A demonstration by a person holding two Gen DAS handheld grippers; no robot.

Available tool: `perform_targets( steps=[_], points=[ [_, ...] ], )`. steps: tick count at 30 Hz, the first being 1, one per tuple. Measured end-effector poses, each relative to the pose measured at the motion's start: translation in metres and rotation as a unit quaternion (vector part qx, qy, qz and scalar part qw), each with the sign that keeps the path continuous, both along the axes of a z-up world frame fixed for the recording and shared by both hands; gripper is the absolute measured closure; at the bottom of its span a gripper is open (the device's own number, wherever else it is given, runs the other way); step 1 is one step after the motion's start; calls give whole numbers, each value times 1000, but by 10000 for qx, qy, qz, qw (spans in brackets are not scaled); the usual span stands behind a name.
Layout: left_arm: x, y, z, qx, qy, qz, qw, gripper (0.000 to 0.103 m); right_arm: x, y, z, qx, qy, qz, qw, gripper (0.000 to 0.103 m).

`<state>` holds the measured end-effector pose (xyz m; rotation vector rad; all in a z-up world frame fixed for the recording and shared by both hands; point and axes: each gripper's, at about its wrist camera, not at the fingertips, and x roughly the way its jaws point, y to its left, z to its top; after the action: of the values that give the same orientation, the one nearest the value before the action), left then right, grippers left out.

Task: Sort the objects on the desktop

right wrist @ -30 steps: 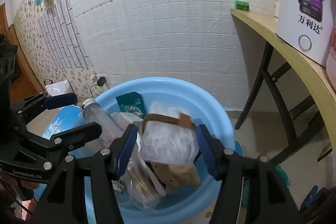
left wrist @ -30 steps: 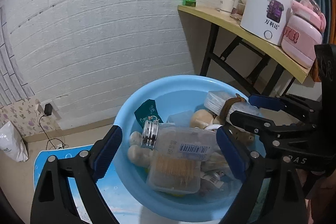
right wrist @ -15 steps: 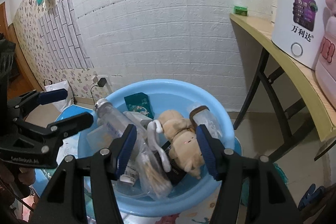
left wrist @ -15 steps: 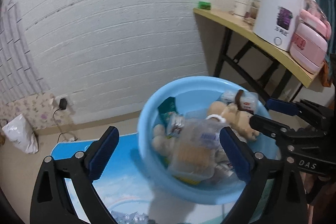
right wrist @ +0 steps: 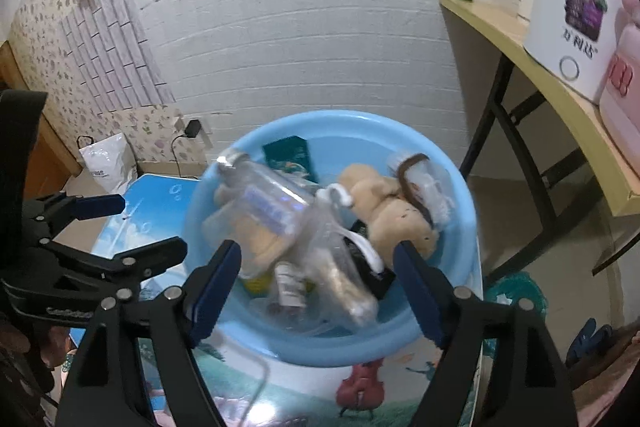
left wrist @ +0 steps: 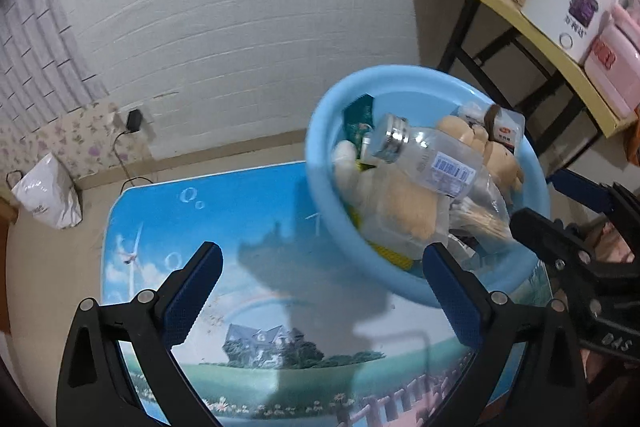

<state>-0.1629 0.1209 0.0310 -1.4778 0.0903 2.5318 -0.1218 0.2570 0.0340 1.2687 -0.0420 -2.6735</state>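
Two sets of tongs, left tongs (left wrist: 320, 291) and right tongs (right wrist: 316, 279), hang empty, jaws opening, above a heaped blue basin (right wrist: 460, 195) on the tabletop (left wrist: 248, 259); the bottle (left wrist: 424, 155) perched on top could roll off if nudged.

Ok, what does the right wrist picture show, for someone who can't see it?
A round blue basin on a picture-printed table holds a clear bottle, a tan plush toy and small packets. The right gripper hangs over it, its fingers opening with nothing between them.
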Motion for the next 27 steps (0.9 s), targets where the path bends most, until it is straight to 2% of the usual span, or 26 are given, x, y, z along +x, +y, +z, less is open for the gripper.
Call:
perform_targets(
  steps=[2, 8, 11, 17, 20, 22, 25, 27],
  points=[
    [7, -8, 9, 19, 126, 88, 9999, 3, 6, -6, 8, 6, 98, 31, 9999, 15],
    [33, -27, 45, -218, 882, 254, 9955, 3, 23, -18, 33, -16, 488, 66, 9988, 13],
    [42, -33, 60, -330, 1148, 328, 9923, 3, 27, -21, 40, -78, 561, 36, 9984, 2],
    [57, -47, 82, -126, 1568, 442, 9866, 0, 34, -25, 53, -103, 679, -106, 9976, 0],
    [58, -49, 80, -35, 1624, 537, 9853, 0, 36, -27, 55, -59, 727, -68, 9973, 0],
    [53, -48, 70, -44, 1476, 525, 9876, 0, 36, -28, 53, 0, 764, -77, 9970, 0],
    [47, -40, 50, -131, 1210, 434, 9916, 0, 31, -28, 41, -29, 551, -145, 9984, 0],
    [46, -34, 42, -74, 1185, 267, 9926, 0, 28, -30, 36, -31, 466, -127, 9988, 0]
  ],
)
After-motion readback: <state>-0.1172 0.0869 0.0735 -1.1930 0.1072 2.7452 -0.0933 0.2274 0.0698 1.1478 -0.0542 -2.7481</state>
